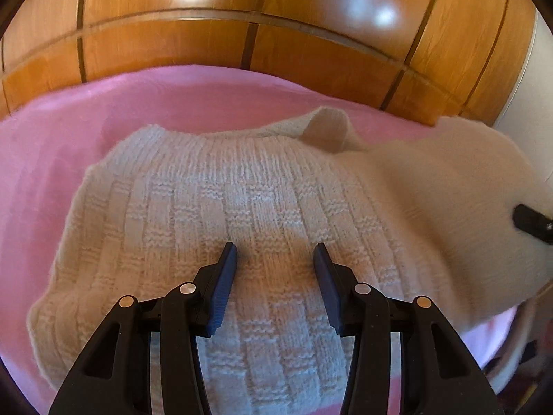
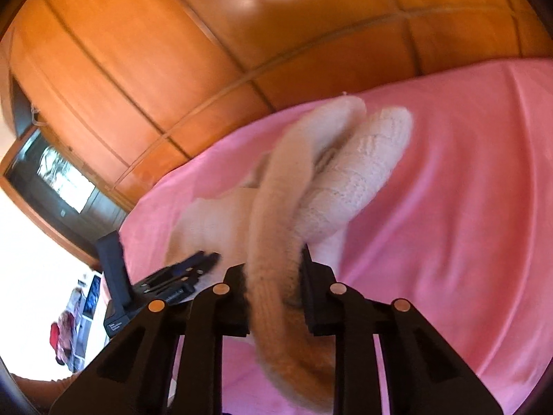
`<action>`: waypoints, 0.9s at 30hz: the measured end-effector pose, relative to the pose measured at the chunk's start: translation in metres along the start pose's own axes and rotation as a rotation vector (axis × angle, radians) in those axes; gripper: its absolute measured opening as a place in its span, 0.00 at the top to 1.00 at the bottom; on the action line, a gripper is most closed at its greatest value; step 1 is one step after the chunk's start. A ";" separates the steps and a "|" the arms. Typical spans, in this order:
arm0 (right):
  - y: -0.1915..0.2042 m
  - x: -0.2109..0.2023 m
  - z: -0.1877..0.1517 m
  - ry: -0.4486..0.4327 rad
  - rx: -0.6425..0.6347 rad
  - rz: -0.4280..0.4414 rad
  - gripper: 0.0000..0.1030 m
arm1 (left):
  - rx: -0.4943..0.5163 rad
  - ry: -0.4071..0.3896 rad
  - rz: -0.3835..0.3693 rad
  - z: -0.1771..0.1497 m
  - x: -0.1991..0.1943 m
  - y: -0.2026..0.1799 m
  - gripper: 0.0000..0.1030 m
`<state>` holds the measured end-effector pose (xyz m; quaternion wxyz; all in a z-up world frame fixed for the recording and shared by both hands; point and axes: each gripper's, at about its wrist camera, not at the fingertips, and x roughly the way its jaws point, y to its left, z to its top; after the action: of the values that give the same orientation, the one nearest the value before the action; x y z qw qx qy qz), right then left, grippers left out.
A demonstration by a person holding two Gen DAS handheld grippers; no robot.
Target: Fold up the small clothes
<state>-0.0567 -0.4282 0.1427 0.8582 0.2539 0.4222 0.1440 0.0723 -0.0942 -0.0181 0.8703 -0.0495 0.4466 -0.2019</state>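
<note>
**Cream knit, right edge lifted for folding**

Setting: glossy orange-brown wooden wardrobe panels (image 1: pixel 311 45) behind a bed spread with a pink sheet (image 1: pixel 52 173).

Item: small cream basket-weave knitted sweater (image 1: pixel 242 207), lying flat at the centre of our left view.

Left gripper (image 1: pixel 275 245): we hold it low over the knit's middle, jaws apart with nothing between them; we cannot tell whether the tips touch, but its place suggests an anchor for the body.

Right gripper (image 2: pixel 274 269): jaws clamped on a bunched edge of the knit, which rises toward 12 o'clock in our right view. In the left view this raised part sits at 3 o'clock, apparently ready to fold across.
</note>
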 end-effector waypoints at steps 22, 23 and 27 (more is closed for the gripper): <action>0.149 0.130 -0.014 0.092 -0.228 0.073 0.95 | -0.370 -0.015 -0.368 -0.010 -0.069 0.129 0.57; 0.147 0.127 -0.015 0.087 -0.235 0.069 0.95 | -0.373 -0.009 -0.397 -0.006 -0.067 0.126 0.52; 0.148 0.122 -0.031 0.082 -0.266 0.060 0.95 | -0.352 0.034 -0.520 0.023 -0.049 0.098 0.35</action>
<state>-0.0130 -0.2393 0.1297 0.8617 0.1440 0.4264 0.2345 0.0957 0.0122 0.0065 0.7599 -0.3086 0.4614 -0.3383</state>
